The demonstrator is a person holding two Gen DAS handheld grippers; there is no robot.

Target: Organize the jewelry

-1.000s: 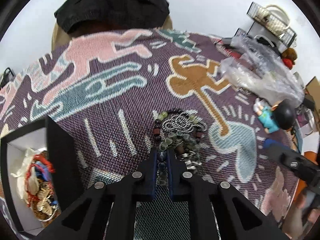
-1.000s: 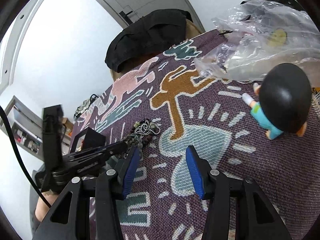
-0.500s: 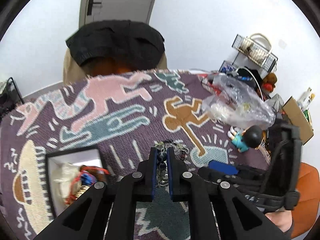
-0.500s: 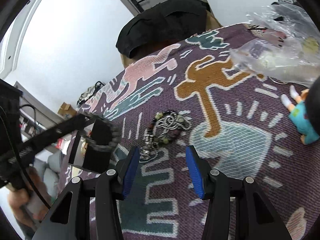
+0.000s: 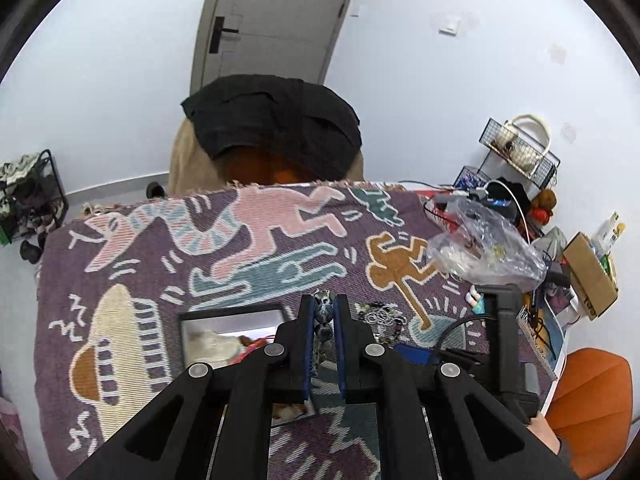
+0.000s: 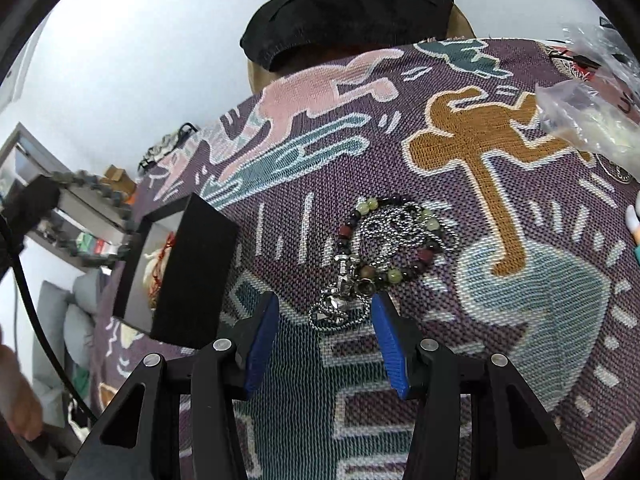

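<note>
We hold our left gripper (image 5: 323, 322) raised above the desk, its jaws drawn close together and pinched on a dark beaded bracelet (image 5: 322, 312) that hangs between the blue pads (image 5: 306, 344). Our right gripper (image 6: 326, 320) sits low and points forward, its jaws spread wide apart with nothing between them. In the left wrist view the right gripper's black body shows at the lower right, with a bit of our right hand (image 5: 544, 436) gripping it.
</note>
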